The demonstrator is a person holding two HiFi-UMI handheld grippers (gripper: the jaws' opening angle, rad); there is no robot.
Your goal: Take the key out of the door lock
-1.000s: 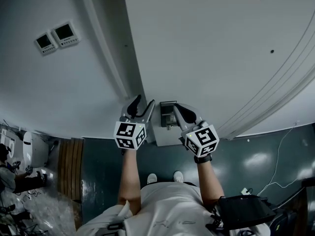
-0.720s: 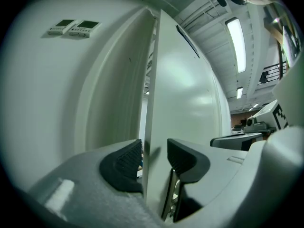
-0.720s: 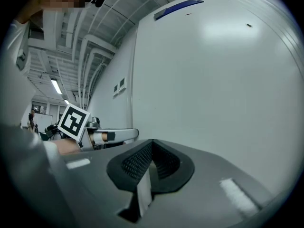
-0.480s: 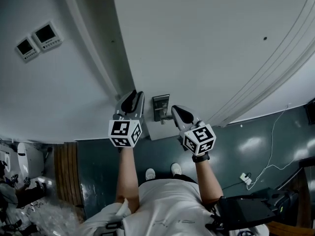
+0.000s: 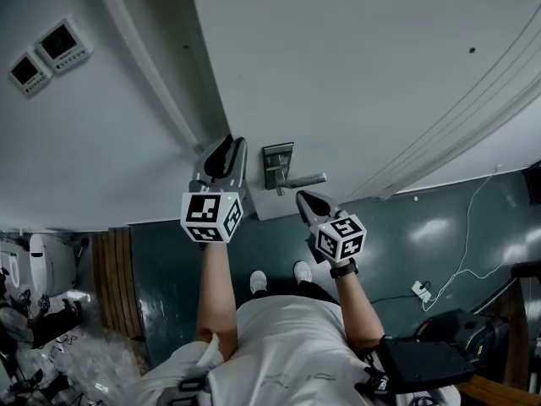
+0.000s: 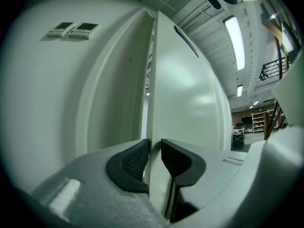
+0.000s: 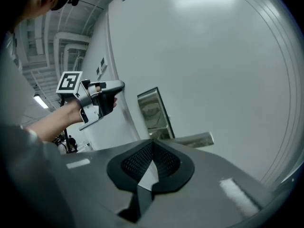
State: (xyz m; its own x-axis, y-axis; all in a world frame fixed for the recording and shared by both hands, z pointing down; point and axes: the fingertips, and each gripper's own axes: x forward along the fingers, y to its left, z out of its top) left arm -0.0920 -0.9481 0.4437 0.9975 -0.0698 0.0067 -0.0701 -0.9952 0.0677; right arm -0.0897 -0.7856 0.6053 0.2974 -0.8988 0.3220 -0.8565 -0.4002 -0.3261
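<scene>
L gripper (image 6: pixel 154 158): jaws narrow, closing on door edge (image 6: pixel 151 103) betw. pads; door prob. steadied that way. R gripper (image 7: pixel 151 163): jaws pressed together on thin pale sliver, judged key (image 7: pixel 142 172). Lock plate (image 7: pixel 154 110) and handle (image 7: pixel 192 139) ahead of jaws, apart. No key made out in lock.

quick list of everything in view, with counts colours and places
door: one, white, ahead
door edge: one, white, between left tongs' pads
lock plate: one, silver, on door near edge
lever handle: one, silver, on lock plate
wall panels: two, white, dark screens, left of door
plug with cable: one, white, floor at right
shoes: two, white, on dark floor
left tongs: one, grey, black pads, closing on door edge
right tongs: one, grey, shut, below handle, apart; pale sliver between pads, unidentifiable
marker cubes: two, black-white, one per tongs
</scene>
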